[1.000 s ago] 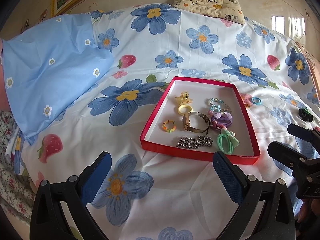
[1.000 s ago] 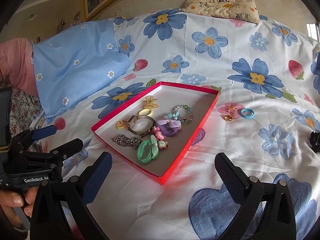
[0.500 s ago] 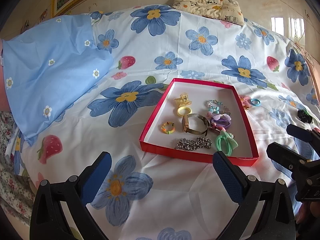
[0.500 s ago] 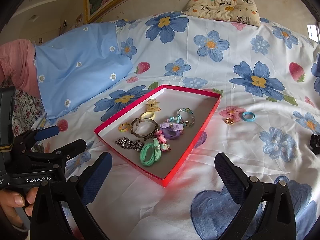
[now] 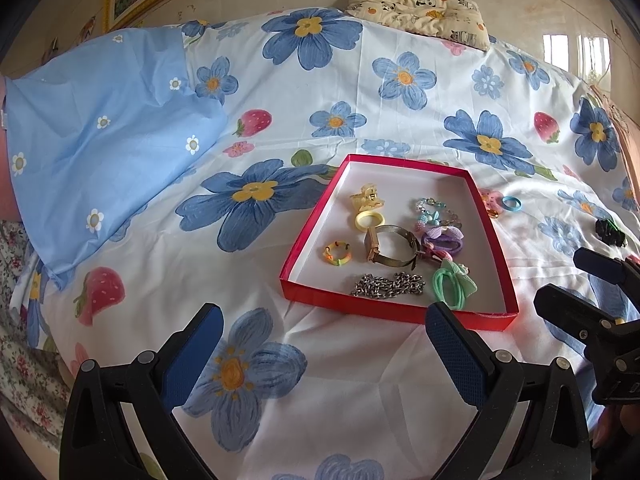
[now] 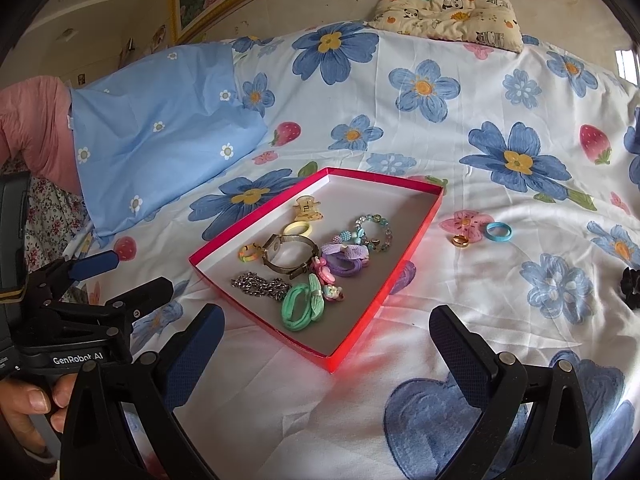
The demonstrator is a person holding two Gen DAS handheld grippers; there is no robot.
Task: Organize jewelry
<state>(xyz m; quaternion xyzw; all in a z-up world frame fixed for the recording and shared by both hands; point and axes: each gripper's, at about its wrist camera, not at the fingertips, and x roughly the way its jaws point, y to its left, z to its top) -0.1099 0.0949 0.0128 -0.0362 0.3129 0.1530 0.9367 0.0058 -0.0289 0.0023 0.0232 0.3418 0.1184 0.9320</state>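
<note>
Looking along the left wrist view, the left gripper (image 5: 320, 344) hangs above the flower-printed white bedsheet (image 5: 360, 392) with its blue-padded fingers spread wide and nothing between them. Just ahead sits the shallow red cardboard box lid with a white inside (image 5: 304, 248), and it is well stocked: a silver chain bracelet (image 5: 388, 285) by the near wall, a mint-green hair tie (image 5: 452, 286) to its right, a gold-toned wristwatch (image 5: 394, 246) in the middle, a small multicoloured ring (image 5: 337, 253) to the left, a pale yellow ring (image 5: 367, 220) and a yellow hair claw (image 5: 366, 197) further back. Outside the box on the right lie a light blue ring (image 5: 512, 203) and a black scrunchie (image 5: 610, 232).

Over to the right wrist view: the right gripper (image 6: 326, 346) is also wide apart and holding nothing, poised over the sheet near the box's closest corner. Right of the box, a small gold ring (image 6: 460, 240) lies on the sheet just beside the light blue ring, apart from it. A purple hair tie (image 6: 346, 260) and a beaded bracelet (image 6: 374, 232) rest inside the box. A patterned cushion (image 6: 448, 16) sits at the far edge.
</note>
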